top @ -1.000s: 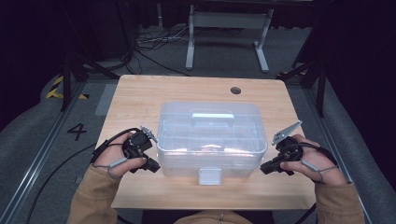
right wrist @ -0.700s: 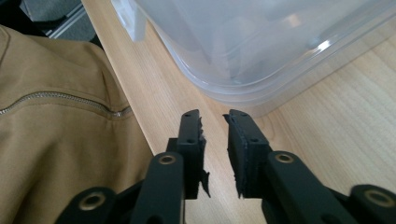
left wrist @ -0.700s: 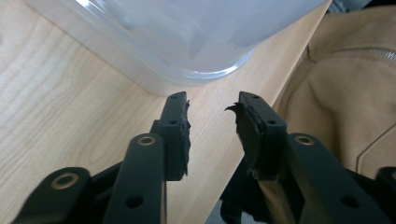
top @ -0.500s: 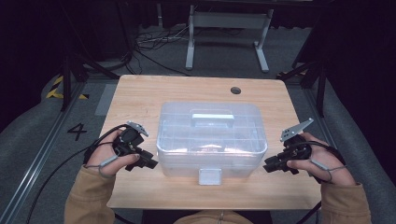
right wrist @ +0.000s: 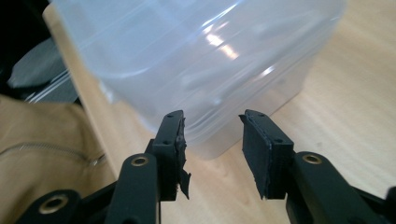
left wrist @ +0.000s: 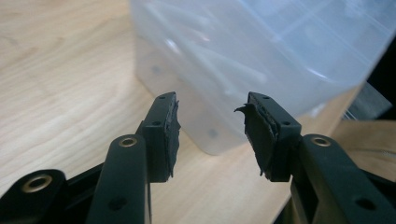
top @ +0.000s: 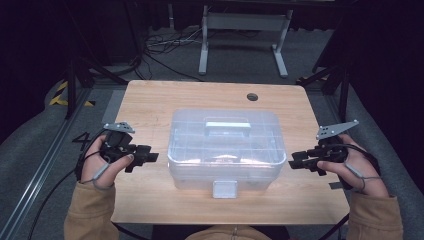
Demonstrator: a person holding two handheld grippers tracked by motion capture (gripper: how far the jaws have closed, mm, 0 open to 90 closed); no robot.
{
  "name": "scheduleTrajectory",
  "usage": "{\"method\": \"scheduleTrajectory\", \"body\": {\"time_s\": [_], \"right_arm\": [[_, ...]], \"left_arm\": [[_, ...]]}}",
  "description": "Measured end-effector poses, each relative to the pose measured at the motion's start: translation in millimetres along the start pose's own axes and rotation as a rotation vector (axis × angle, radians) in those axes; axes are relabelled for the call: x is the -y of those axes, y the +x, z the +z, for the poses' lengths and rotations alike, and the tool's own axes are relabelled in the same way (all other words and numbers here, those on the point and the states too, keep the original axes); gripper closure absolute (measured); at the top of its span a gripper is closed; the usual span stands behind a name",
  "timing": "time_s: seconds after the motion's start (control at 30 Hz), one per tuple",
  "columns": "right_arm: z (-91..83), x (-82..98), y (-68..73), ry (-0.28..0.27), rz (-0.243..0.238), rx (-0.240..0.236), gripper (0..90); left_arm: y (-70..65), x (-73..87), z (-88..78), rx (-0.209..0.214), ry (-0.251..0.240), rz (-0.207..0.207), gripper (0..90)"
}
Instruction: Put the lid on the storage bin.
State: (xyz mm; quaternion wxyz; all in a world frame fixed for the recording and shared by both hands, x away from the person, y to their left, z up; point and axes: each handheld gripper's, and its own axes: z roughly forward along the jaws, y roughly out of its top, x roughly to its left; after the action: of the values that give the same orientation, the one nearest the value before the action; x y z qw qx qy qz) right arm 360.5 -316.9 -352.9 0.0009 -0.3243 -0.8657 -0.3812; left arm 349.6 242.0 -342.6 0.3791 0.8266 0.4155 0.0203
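A: Light is falling from above onto the desk (top: pixel 150 100), leaving the floor (top: pixel 165 60) around it sinking into darkness.

B: And the clear box (top: pixel 225 145)?

A: White glare is streaking across its lid in the right gripper view, and its walls are blurring softly in both close views.

B: Shadows?

A: A faint one is pooling under the box's near edge; the high view is looking grainy.
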Motion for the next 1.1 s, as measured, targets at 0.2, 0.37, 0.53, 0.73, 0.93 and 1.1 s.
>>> {"method": "scheduleTrajectory", "body": {"time_s": [0.2, 0.37, 0.53, 0.73, 0.93, 1.1], "right_arm": [[-6.2, -1.2, -16.3, -0.117, 0.058, 0.102, 55.4], [-5.9, 2.1, -28.6, -0.168, 0.088, 0.172, 53.1], [-4.6, 7.7, -41.5, -0.211, 0.104, 0.235, 49.7], [5.8, 15.5, -59.4, -0.197, 0.095, 0.327, 44.0], [18.7, 23.9, -77.3, -0.194, 0.092, 0.369, 41.8], [29.5, 29.1, -86.1, -0.176, 0.105, 0.378, 40.1]], "left_arm": [[17.2, 9.3, -7.5, -0.092, -0.124, -0.085, 51.2], [25.5, 12.2, -3.1, -0.134, -0.138, -0.112, 49.0], [37.4, 13.3, 8.5, -0.199, -0.174, -0.132, 46.3], [51.5, 17.5, 25.7, -0.252, -0.228, -0.104, 41.3], [58.8, 20.4, 40.0, -0.271, -0.211, -0.11, 39.5], [64.2, 22.8, 50.9, -0.284, -0.2, -0.12, 38.7]]}}
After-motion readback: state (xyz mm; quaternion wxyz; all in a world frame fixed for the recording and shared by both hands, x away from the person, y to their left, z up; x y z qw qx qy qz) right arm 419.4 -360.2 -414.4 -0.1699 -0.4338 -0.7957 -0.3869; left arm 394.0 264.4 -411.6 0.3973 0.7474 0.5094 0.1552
